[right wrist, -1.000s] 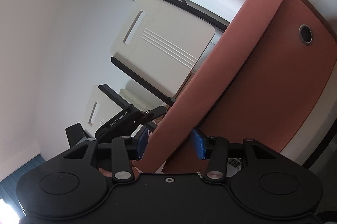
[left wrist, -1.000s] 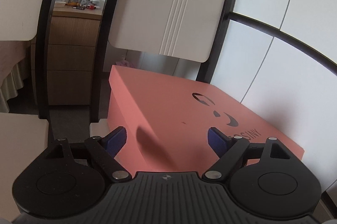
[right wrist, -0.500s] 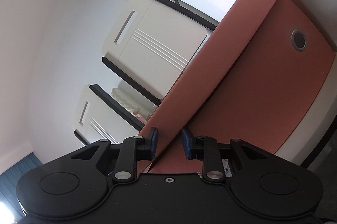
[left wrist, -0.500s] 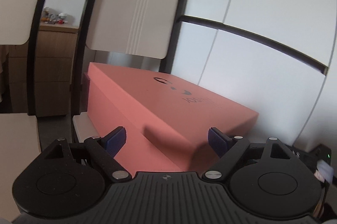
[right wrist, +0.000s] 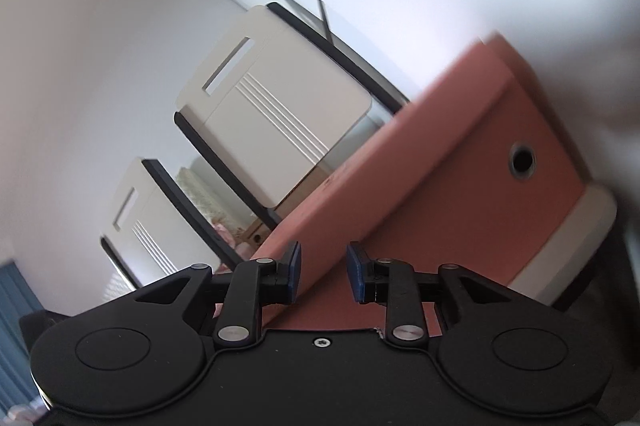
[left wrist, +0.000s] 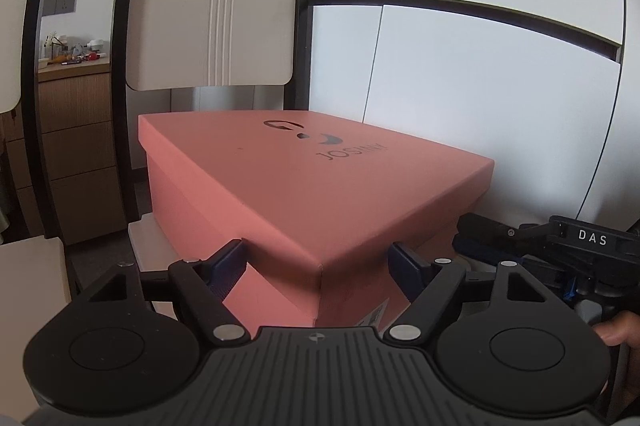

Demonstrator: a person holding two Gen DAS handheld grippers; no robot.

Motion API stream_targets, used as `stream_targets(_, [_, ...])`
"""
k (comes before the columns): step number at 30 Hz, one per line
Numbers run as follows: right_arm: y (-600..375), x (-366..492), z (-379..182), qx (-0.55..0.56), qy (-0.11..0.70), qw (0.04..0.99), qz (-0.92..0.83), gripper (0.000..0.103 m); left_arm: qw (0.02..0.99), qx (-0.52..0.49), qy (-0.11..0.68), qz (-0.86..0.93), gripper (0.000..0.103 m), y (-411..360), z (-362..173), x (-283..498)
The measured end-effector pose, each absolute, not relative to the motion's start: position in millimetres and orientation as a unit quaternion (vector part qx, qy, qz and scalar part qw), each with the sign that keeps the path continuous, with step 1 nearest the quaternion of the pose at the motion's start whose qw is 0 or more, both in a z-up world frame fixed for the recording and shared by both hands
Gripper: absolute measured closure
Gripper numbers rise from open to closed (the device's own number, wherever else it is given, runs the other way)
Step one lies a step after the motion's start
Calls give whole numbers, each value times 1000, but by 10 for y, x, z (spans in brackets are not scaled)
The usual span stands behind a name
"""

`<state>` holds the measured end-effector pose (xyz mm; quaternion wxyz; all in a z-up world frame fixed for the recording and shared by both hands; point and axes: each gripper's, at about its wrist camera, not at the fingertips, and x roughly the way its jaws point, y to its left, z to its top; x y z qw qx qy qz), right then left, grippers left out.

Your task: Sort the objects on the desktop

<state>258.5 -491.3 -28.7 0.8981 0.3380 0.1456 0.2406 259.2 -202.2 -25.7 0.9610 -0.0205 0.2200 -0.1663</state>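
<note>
Pink cardboard shoebox point(left wrist: 304, 186) sits on a cream chair point(left wrist: 140, 238) (lid on); your left gripper point(left wrist: 320, 268) gapes wide at its corner, your right gripper point(right wrist: 323, 272) is parted around the lid edge.

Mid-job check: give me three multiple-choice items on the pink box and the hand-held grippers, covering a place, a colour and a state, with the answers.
1. Where does the pink box rest?
A. On a white chair seat
B. On the wooden drawer unit
C. On the floor

2. What colour are the pads of the left hand-held gripper?
A. Red
B. Blue
C. White

3. How is the box lid?
A. Lying beside the box
B. Propped upright
C. On the box, closed

Answers:
1 A: a white seat edge shows under the box, in front of the chair back.
2 B: both pads flanking the box's near corner are blue.
3 C: the lid with the dark logo covers the top.
</note>
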Motion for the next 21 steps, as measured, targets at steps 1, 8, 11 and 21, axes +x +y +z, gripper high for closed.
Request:
stream_targets(1, [-4887, 2588, -232, 316, 138, 909, 235, 74, 960, -20, 223, -166, 22, -2023, -266, 2599])
stream_targets(8, [-4729, 2688, -19, 193, 103, 955, 198, 77, 956, -20, 242, -167, 21, -2022, -308, 2641])
stream_targets(11, [-4713, 2748, -12, 187, 116, 957, 191, 81, 953, -19, 255, -159, 23, -2042, -341, 2678])
stream_targets(21, [-4697, 2796, 182, 173, 142, 961, 165, 73, 963, -33, 227, -142, 19, -1943, -232, 2588])
